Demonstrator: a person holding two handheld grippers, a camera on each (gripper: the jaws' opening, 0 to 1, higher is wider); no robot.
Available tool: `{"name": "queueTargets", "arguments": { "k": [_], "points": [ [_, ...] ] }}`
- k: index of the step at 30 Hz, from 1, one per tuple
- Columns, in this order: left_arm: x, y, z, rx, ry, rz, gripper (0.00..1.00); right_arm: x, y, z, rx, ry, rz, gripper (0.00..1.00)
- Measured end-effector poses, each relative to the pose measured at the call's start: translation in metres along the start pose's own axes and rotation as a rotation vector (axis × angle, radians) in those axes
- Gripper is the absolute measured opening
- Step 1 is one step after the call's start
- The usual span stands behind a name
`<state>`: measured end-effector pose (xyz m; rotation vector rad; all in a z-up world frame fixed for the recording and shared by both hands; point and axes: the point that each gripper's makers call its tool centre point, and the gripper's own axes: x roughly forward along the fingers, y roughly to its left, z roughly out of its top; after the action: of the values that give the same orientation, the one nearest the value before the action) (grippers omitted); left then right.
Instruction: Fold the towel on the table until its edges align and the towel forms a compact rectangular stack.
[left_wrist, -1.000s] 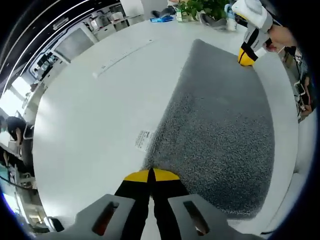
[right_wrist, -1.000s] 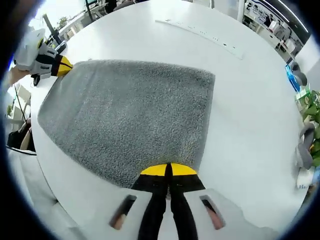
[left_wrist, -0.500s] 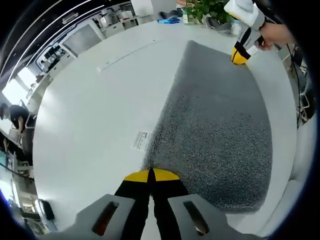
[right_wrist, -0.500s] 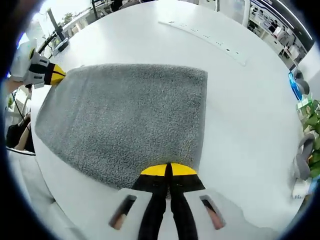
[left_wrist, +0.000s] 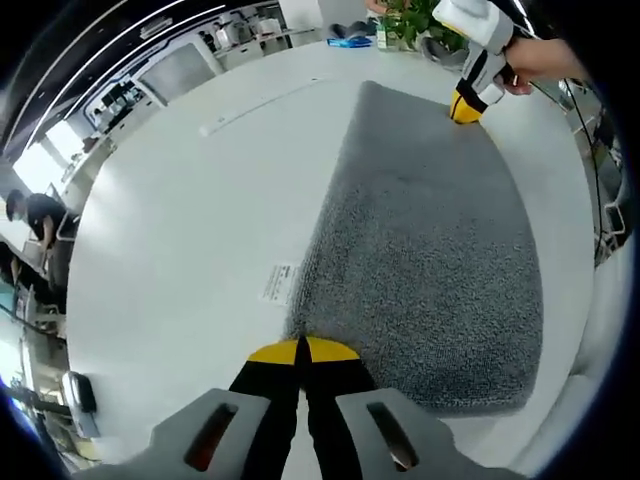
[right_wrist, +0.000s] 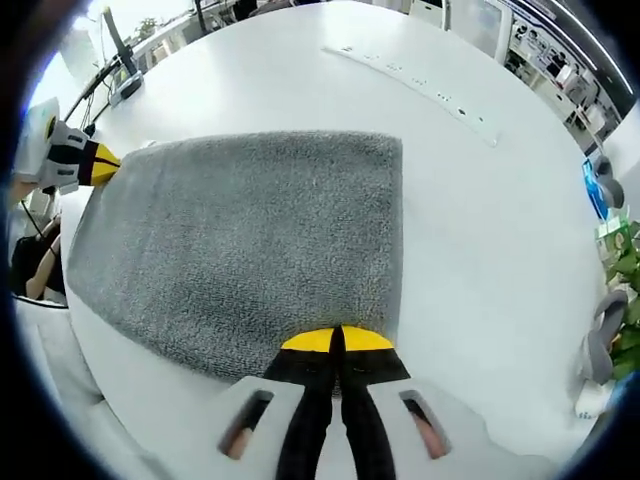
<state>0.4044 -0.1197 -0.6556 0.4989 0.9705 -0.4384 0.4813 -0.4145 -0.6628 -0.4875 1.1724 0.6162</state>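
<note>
Left gripper view: left gripper (left_wrist: 302, 350) clamped on near corner of grey fluffy rectangular towel (left_wrist: 430, 250), long axis running ahead toward right gripper (left_wrist: 462, 108), clamped on far corner.

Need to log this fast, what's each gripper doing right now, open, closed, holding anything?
Left gripper: shut on a corner of the grey towel.
Right gripper: shut on another corner of the grey towel.

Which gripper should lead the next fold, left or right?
Neither is clearly better: left gripper and right gripper are each shut on a corner of the gray towel, so both should probably lift together.
</note>
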Motion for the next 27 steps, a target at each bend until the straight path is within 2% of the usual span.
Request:
{"name": "queueTargets", "arguments": {
  "k": [13, 20, 27],
  "points": [
    [-0.008, -0.018, -0.007, -0.048, -0.005, 0.000, 0.01, 0.003, -0.008, 0.010, 0.005, -0.009, 0.021, 0.00],
    [-0.011, -0.025, -0.009, -0.079, -0.013, -0.026, 0.01, 0.005, -0.012, 0.017, -0.023, -0.003, 0.017, 0.00],
    [-0.015, -0.039, -0.011, -0.062, -0.008, -0.036, 0.01, 0.009, -0.018, 0.027, -0.037, 0.006, -0.005, 0.00]
  ]
}}
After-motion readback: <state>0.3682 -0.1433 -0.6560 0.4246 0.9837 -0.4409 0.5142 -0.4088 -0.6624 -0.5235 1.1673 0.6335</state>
